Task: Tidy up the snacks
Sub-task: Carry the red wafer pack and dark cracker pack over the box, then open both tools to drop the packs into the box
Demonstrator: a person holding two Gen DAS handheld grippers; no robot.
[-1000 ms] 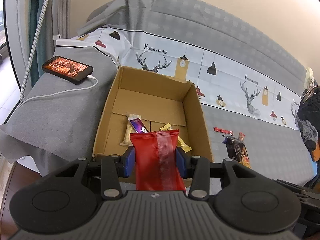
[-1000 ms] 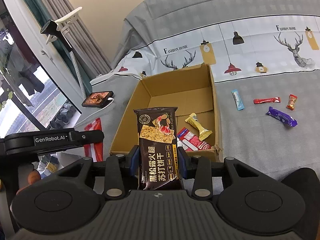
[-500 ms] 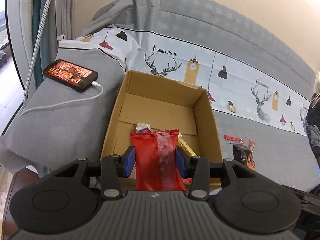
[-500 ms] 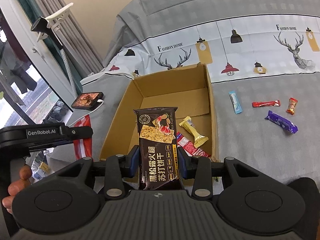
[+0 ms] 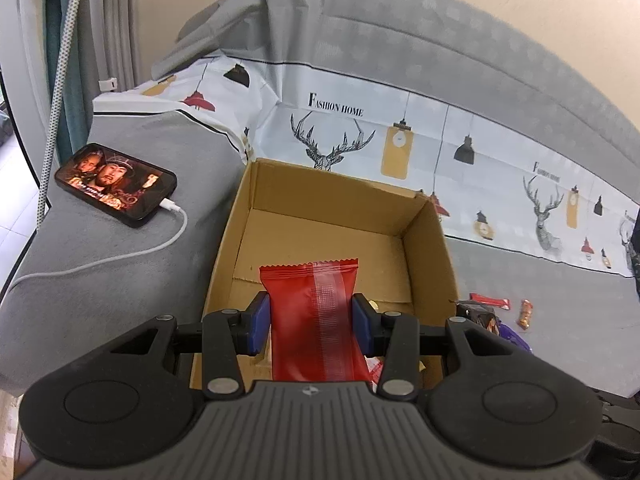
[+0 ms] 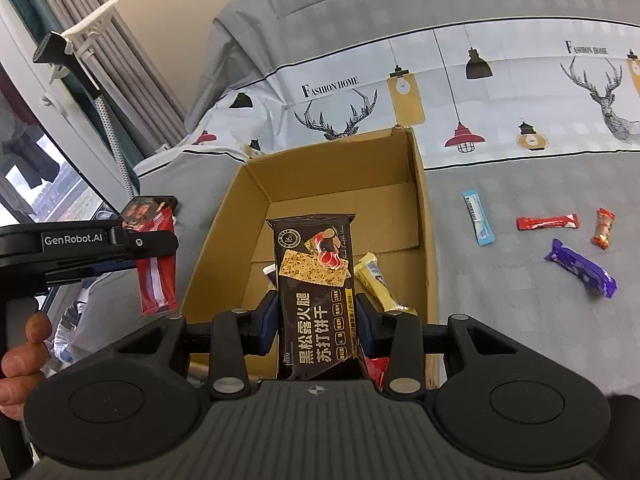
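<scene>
Grey-covered sofa (image 6: pixel 500 340), cardboard box (image 6: pixel 420 200) at centre, phone (image 5: pixel 116 184) on its cable (image 5: pixel 120 258) at 9 o'clock, blue stick (image 6: pixel 477 217), red stick (image 6: pixel 547 222), small orange sweet (image 6: pixel 603 228), purple bar (image 6: pixel 581 267) at 3 o'clock

"GenRobot.AI" on left gripper (image 6: pixel 156 258); "Fashion Home" on bedsheet (image 6: pixel 520 92).

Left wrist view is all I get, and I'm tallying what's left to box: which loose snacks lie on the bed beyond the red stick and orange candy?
Observer: The right wrist view adds a light blue stick pack and a purple bar.
Operator: What does the right gripper carry?
Observer: The right gripper is shut on a dark cracker pack.
Operator: Anything in the box behind my red pack?
Observer: A yellow bar lies in the cardboard box.
</scene>
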